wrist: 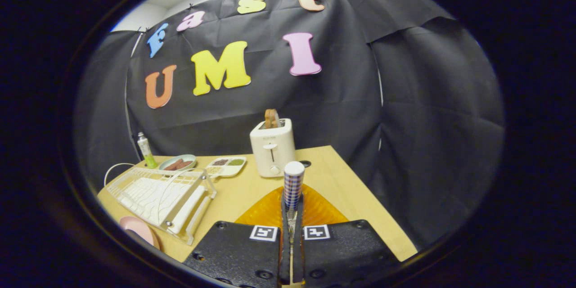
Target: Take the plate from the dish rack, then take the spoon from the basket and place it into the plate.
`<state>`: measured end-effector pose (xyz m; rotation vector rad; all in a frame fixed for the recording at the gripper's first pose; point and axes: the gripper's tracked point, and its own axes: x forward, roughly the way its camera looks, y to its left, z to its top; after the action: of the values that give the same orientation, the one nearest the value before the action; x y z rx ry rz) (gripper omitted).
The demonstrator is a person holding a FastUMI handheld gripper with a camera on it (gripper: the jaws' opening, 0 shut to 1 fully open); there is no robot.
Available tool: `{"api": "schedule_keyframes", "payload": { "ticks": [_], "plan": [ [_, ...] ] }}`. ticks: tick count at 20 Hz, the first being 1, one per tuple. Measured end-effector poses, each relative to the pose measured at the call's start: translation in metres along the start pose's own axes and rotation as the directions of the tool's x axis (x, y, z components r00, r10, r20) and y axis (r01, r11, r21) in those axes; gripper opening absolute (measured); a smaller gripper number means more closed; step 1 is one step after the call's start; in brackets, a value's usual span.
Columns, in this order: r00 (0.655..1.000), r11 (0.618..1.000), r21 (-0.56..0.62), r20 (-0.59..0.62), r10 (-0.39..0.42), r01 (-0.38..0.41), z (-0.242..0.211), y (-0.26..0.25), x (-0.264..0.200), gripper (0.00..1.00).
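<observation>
My gripper (292,210) is shut on the spoon (293,183), whose blue-checked handle with a white end sticks up from between the fingertips. Its bowl is hidden behind the fingers. Right beneath and beyond the fingers lies the orange ribbed basket (317,210) on the wooden table. The pink plate (138,229) lies flat on the table to the left of the fingers, in front of the white wire dish rack (157,194). The rack holds no plate.
A white toaster (272,147) with a slice of bread in it stands beyond the basket. Further left are a green dish with food (177,163), a divided white tray (226,165) and a small tube (146,150). The table's right edge (373,202) runs close by.
</observation>
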<state>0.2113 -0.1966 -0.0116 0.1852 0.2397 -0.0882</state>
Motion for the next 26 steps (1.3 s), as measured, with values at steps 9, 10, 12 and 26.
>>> {"api": "schedule_keyframes", "payload": {
  "ticks": [9, 10, 12, 26],
  "plan": [
    [0.984, 0.997, 0.035, 0.162, -0.070, 0.065, 0.075, 0.027, -0.080, 0.08],
    [0.983, 0.998, 0.030, 0.172, -0.061, 0.057, 0.077, 0.038, -0.091, 0.08],
    [0.983, 0.999, 0.024, 0.177, -0.036, 0.032, 0.074, 0.064, -0.114, 0.08],
    [0.983, 0.985, -0.006, 0.067, 0.171, -0.171, -0.032, 0.241, -0.174, 0.08]
  ]
}}
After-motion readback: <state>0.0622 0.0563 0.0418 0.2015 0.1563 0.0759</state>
